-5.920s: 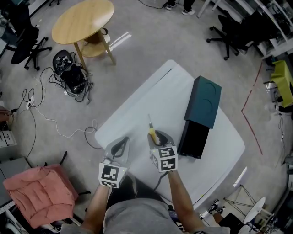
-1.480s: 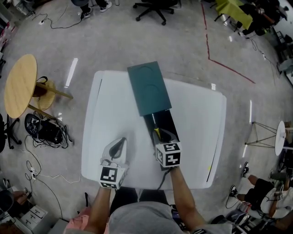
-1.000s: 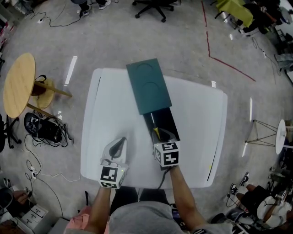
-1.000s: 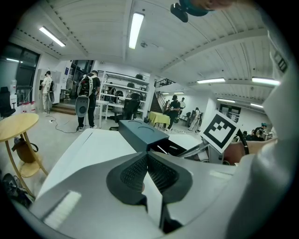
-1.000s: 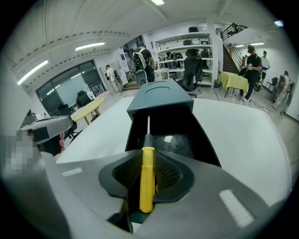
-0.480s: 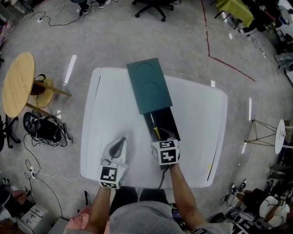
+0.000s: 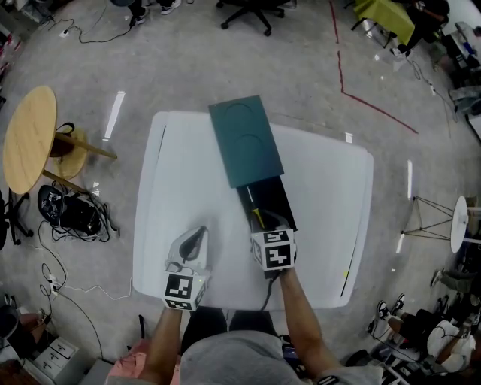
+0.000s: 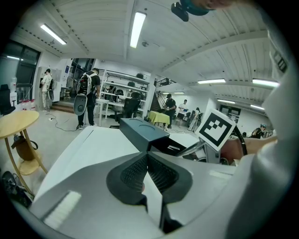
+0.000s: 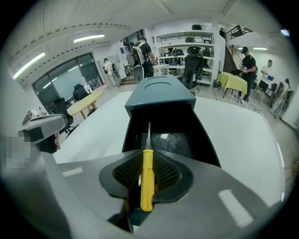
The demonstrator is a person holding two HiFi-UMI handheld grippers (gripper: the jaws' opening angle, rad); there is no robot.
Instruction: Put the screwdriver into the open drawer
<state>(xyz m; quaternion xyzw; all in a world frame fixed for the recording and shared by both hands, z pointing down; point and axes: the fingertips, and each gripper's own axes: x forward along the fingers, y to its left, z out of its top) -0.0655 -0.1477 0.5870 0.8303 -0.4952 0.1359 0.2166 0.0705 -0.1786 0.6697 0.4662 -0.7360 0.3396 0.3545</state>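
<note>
The screwdriver [image 9: 147, 179] has a yellow handle and a thin metal shaft. My right gripper [image 9: 147, 161] holds the handle between its pads, jaws closing on it, with the shaft pointing down into the open black drawer [image 9: 205, 140]. In the head view the right gripper [image 7: 267, 225] hangs over the near end of the drawer [image 7: 276, 199], which is pulled out of a dark teal cabinet [image 7: 246, 139]; the screwdriver [image 7: 258, 218] shows just ahead of it. My left gripper [image 7: 194, 241] rests over the white table [image 7: 180, 188], left of the drawer. In its own view the left gripper [image 8: 147, 156] is shut with nothing in it.
A round wooden side table [image 7: 30, 139] and a tangle of cables [image 7: 71, 214] lie on the floor to the left. Office chairs [image 7: 248, 11] stand beyond the table's far edge. Red tape [image 7: 361, 101] marks the floor at the right.
Several seconds ago my right gripper held the screwdriver over the table beside the drawer; now it is over the open drawer. Within the last second neither gripper has visibly moved.
</note>
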